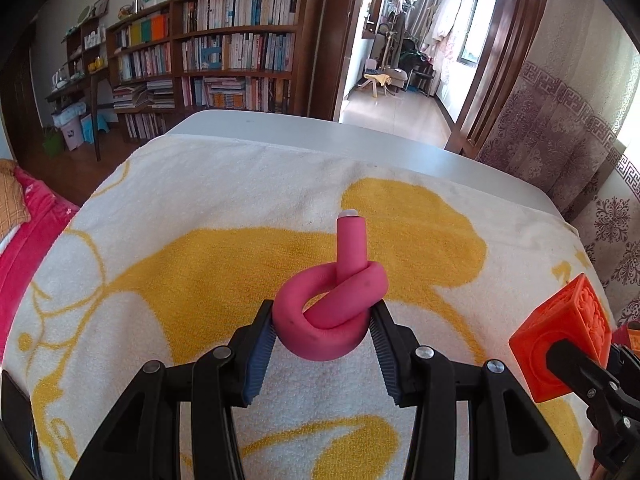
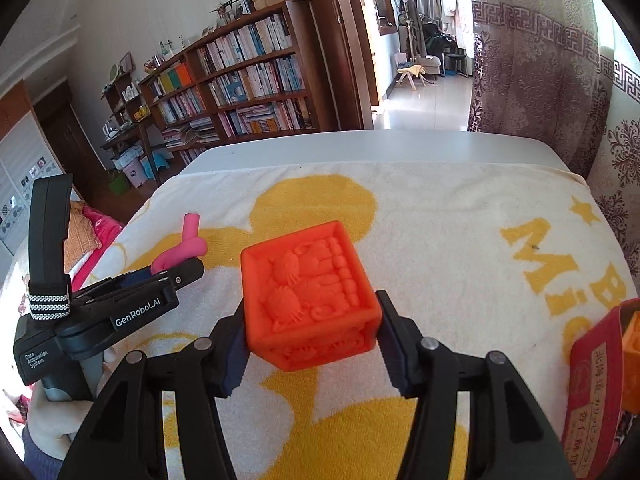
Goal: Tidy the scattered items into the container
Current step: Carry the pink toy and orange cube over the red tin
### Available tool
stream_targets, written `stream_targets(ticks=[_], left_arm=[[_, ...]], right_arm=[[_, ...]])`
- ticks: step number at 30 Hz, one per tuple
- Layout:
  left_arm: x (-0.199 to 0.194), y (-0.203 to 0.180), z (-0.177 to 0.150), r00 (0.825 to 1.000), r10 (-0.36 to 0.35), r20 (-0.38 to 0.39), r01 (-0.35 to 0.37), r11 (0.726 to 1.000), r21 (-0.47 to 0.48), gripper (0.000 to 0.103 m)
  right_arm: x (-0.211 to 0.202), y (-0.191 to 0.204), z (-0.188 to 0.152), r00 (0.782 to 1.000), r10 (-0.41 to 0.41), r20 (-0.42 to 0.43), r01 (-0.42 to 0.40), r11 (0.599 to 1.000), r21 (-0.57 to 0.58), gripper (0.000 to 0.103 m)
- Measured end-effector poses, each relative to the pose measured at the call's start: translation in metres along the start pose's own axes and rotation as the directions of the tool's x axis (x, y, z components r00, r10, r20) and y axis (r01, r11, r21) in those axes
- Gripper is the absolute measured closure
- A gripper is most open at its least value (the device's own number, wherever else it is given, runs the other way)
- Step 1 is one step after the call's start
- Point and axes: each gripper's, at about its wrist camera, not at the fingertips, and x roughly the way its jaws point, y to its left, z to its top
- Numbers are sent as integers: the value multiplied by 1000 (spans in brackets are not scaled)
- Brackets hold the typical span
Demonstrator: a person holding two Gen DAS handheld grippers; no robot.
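Note:
A pink foam tube tied in a knot (image 1: 332, 308) sits between the pads of my left gripper (image 1: 323, 314), which is shut on it just over the towel. My right gripper (image 2: 310, 304) is shut on an orange embossed cube (image 2: 308, 280), with both pads pressed on its sides. In the left wrist view that cube (image 1: 560, 344) shows at the right edge. In the right wrist view the pink tube (image 2: 180, 254) and the left gripper body (image 2: 120, 304) are on the left. A red cardboard box (image 2: 592, 380) stands at the right edge with something orange inside it.
A white towel with yellow patterns (image 2: 440, 240) covers a white table (image 2: 360, 148). A bookshelf (image 1: 224, 48), a doorway and patterned curtains (image 2: 540, 60) lie beyond the far edge. Red bedding (image 1: 24, 240) is to the left.

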Motion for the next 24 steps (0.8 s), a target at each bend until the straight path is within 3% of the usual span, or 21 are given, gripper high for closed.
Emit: stream_targets(ticks=[14,24], left_arm=[[-50,-47,-9,990,-11,138,-7,991,130,55],[-77,-78,-37,989,-46,144,15,978,209,54]], right_arm=[[-89,-18,-34,995,-5,101,1,999,45,43],[-147,-56,-67,982,-76,171,60,993,97,42]])
